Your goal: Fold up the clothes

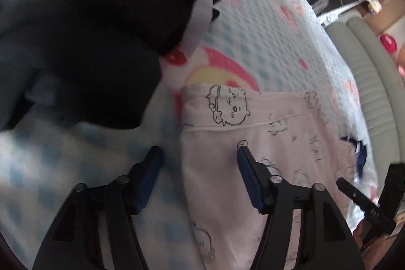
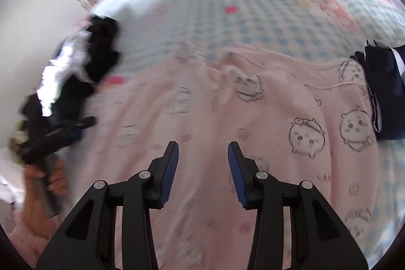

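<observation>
Blue-checked bedspread [image 2: 265, 17] underneath, pink cartoon-print garment [image 2: 202, 105] spread flat on it. Right gripper [image 2: 202, 156] above the pink cloth, parted, empty. Left gripper [image 1: 200, 161] astride its left edge, gapped, gripping nothing. Black-and-white clothes [image 1: 88, 42] beside, blurred.

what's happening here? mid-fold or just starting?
Looks like the start. A person holds both grippers over a bed. A pink cartoon-print garment lies spread on the checked bedspread. The left gripper straddles its edge, the right gripper hovers above its middle; both open, gripping nothing. A black-and-white garment is heaped alongside.
</observation>
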A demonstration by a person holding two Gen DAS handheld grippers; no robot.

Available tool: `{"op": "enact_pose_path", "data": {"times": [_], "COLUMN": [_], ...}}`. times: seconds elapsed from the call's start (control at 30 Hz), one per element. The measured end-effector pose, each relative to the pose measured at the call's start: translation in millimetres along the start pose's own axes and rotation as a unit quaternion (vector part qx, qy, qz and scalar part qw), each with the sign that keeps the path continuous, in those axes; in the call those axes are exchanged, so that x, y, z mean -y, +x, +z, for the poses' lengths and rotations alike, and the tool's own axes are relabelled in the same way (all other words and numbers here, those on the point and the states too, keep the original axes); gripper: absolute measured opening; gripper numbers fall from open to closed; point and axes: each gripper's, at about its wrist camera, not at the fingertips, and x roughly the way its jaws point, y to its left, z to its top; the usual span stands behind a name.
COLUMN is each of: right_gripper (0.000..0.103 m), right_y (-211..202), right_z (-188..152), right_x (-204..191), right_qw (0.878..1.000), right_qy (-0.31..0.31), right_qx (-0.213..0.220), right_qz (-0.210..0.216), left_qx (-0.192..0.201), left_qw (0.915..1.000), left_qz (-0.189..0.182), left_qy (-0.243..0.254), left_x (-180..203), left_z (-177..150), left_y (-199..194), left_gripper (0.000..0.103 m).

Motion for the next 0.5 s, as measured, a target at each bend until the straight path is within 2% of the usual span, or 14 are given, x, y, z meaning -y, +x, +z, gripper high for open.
{"op": "enact_pose_path", "data": {"times": [0.03, 0.1, 0.17, 0.23, 0.27, 0.33, 0.4, 0.43, 0.5], "right_gripper": [0.041, 0.041, 0.042, 0.042, 0.046, 0.047, 0.047, 0.047, 0.047], "right_y": [9, 21, 20, 16, 14, 10, 11, 14, 7], "right_z": [-1, -4, -3, 0, 0, 0, -1, -3, -10], "right_x": [3, 5, -6, -18, -21, -25, -26, -25, -24], "right_qw": [1.0, 0.999, 1.0, 0.999, 0.999, 0.999, 0.999, 0.999, 0.999], "right_qy": [0.009, 0.018, -0.02, -0.043, -0.045, -0.047, -0.047, -0.045, -0.035], "right_qx": [-0.009, -0.022, -0.011, -0.003, 0.001, 0.01, 0.009, 0.003, 0.003], "right_qz": [0.011, 0.025, 0.01, 0.005, 0.007, 0.011, 0.003, -0.006, -0.001], "left_qx": [0.013, 0.036, 0.069, 0.104, 0.117, 0.1, 0.058, 0.043, 0.027], "left_qw": [0.9998, 0.999, 0.9971, 0.9941, 0.9925, 0.994, 0.9974, 0.9982, 0.9986], "left_qz": [0.003, -0.013, -0.016, 0.006, 0.02, 0.021, 0.032, 0.038, 0.043], "left_qy": [0.014, 0.022, 0.025, 0.029, 0.03, 0.038, 0.028, 0.021, 0.011], "left_x": [1, 0, -2, -3, -4, -10, -20, -22, -20], "left_z": [-2, -3, 3, 6, 7, 12, 12, 10, 2], "left_y": [-4, -16, -39, -60, -68, -65, -46, -41, -44], "left_gripper": [0.011, 0.005, 0.003, 0.002, 0.002, 0.003, 0.005, 0.01, 0.013]}}
